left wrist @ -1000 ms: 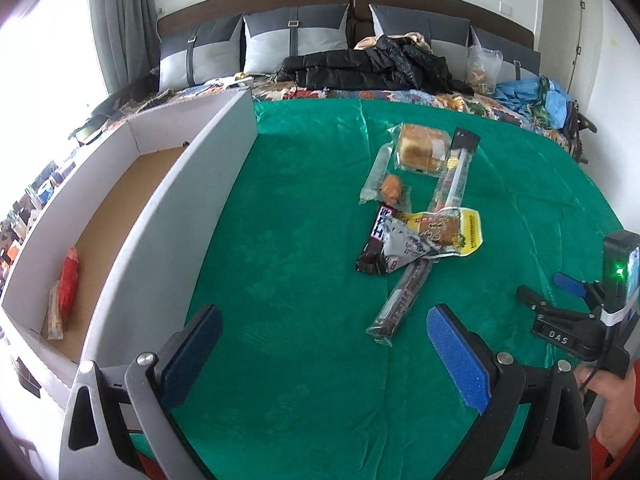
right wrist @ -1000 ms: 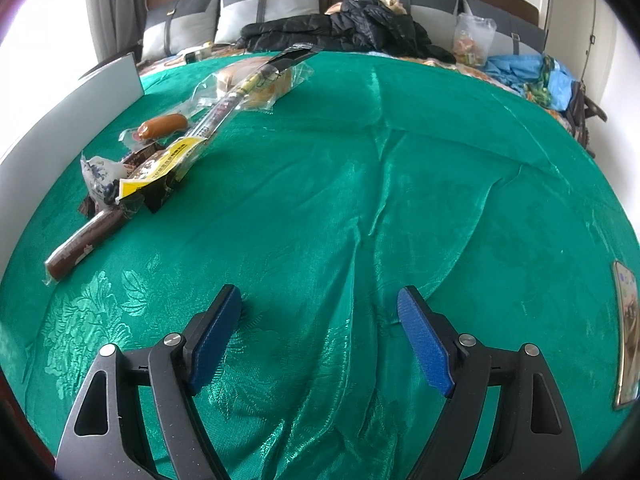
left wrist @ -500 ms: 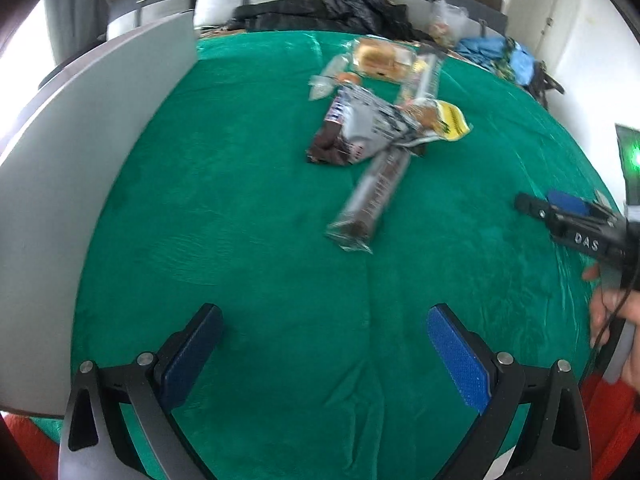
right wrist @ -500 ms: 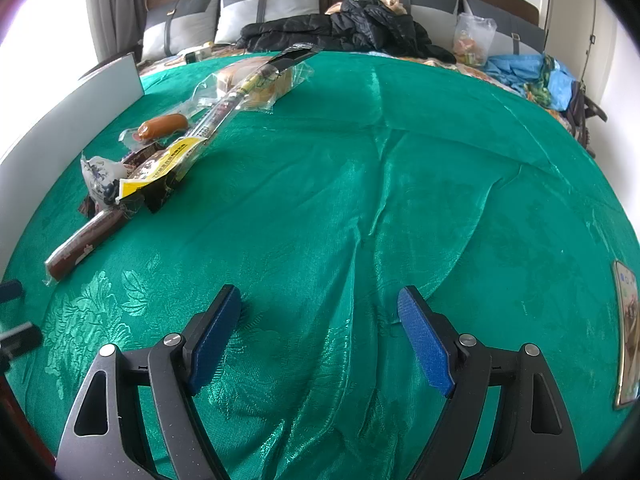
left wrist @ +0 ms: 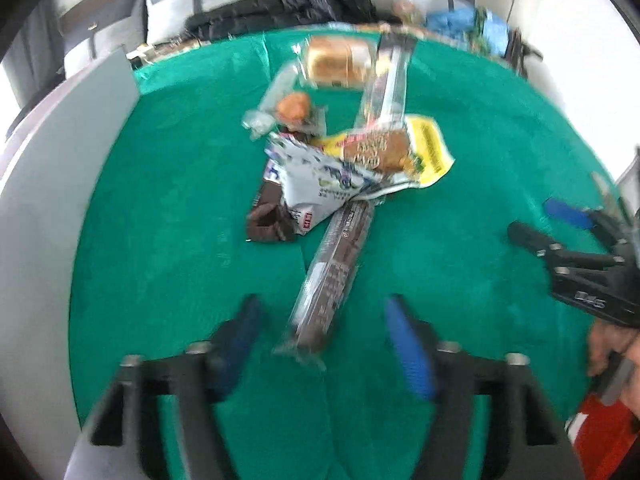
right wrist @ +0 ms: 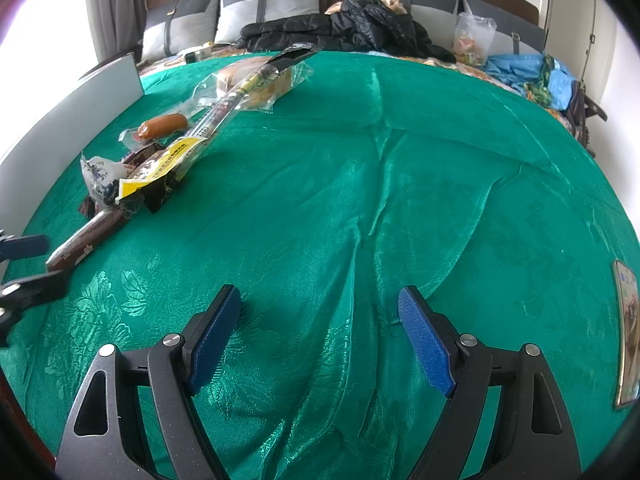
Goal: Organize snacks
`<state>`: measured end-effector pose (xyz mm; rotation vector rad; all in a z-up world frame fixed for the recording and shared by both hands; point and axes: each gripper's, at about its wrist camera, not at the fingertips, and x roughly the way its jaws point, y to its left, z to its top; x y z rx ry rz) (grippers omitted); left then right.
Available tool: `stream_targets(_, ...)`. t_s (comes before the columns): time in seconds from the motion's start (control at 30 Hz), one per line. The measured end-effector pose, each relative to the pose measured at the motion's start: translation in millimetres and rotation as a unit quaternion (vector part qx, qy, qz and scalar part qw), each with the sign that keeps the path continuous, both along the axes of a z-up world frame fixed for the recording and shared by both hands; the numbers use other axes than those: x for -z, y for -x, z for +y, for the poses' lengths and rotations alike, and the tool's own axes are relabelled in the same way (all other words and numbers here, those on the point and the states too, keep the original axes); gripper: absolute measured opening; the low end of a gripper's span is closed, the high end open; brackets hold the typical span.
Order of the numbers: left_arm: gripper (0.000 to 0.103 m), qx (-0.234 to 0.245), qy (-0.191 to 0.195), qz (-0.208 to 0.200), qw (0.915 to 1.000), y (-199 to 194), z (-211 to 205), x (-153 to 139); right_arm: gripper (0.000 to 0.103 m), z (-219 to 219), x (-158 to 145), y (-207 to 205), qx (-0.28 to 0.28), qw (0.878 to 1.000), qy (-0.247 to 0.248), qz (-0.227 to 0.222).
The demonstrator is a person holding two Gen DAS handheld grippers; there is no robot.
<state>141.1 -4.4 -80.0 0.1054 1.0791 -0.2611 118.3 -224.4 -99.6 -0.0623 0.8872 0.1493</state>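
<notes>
Bedspread point(left wrist: 160, 240): brown bar point(left wrist: 332, 272) between left claw point(left wrist: 324, 344).

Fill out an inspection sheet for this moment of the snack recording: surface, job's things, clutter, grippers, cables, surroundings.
Surface: green cloth spread over a bed, creased.
Job's things: snack pile on the cloth; long brown snack stick nearest, its near end between the left fingers; sausage, bread pack, yellow packet. White box wall at left.
Clutter: phone on the cloth at right.
Grippers: left gripper open, straddling the stick's end, blurred; right gripper open over bare cloth.
Cables: nothing seen.
Surroundings: black jacket, pillows, headboard, blue bag, curtain at left.
</notes>
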Motion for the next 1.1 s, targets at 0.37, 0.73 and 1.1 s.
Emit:
stream_targets(0.37,0.017,-0.033,0.016,0.002,0.9993,59.5,26.3,-5.1,0.084,0.3,0.0,0.3,0.0,1.0,0.0,0.0)
stream_targets(0.73,0.052,-0.127,0.035,-0.025,0.9909,47.2,71.7,1.4,0.084,0.0,-0.1,-0.1,0.0,1.0,0.0,0.0)
stream_targets(1.1,0.097,-0.107,-0.009,-0.06,0.9925,49.1,68.7,13.4,0.084,0.1,0.2,0.0,0.0,1.0,0.0,0.0)
